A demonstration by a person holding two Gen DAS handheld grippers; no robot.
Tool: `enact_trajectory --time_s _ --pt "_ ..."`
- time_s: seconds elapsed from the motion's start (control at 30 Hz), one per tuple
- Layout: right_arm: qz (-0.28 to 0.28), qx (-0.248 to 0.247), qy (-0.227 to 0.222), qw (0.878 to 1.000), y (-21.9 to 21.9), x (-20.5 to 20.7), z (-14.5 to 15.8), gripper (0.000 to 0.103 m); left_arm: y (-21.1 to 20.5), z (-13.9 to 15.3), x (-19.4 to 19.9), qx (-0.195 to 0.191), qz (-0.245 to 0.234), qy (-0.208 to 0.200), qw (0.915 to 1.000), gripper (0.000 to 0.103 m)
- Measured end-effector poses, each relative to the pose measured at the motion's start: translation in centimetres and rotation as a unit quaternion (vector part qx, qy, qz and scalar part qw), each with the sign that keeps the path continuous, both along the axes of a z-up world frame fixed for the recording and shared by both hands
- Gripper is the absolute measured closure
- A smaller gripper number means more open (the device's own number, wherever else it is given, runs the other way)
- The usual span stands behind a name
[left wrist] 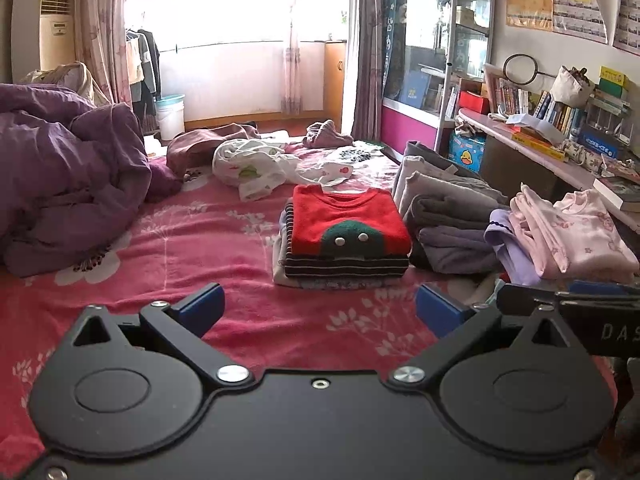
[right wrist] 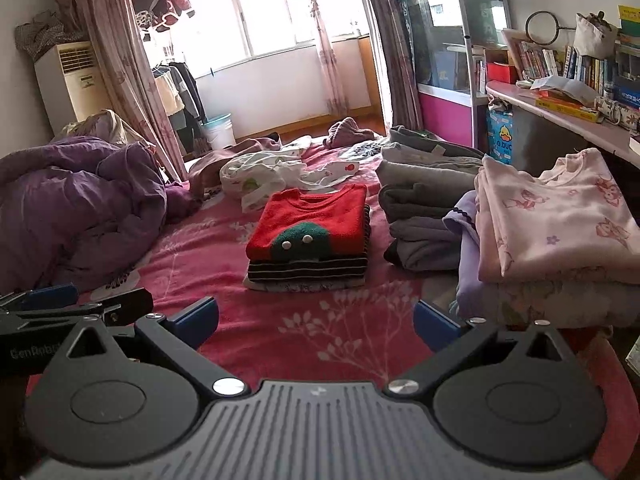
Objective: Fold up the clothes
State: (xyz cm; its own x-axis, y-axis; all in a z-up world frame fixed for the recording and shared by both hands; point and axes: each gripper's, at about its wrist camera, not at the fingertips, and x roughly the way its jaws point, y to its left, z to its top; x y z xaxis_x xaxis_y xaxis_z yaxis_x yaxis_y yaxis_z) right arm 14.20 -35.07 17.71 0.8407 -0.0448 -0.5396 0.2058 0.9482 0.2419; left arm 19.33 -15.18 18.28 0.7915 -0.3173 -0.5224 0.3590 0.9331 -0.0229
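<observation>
Both grippers, left gripper [left wrist: 320, 308] and right gripper [right wrist: 316, 322], are released and empty. The loose white garment [left wrist: 256, 168] looks light and limp; grip hems or shoulders.

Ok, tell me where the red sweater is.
The red sweater lies folded atop a small stack mid-bed on the pink floral bedspread, ahead of both open grippers, left of the grey folded pile in both views.

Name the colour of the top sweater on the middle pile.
Red sweater with a dark green patch; clearest in the right wrist view.
</observation>
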Motion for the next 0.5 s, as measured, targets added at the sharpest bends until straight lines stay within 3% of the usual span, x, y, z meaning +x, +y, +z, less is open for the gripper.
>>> enact_trajectory --time_s 0.5 --pt "-0.001 0.006 -0.001 1.0 0.16 -0.61 0.27 0.0 0.18 -0.04 -0.39 -0.012 -0.004 0.006 0.9999 0.0"
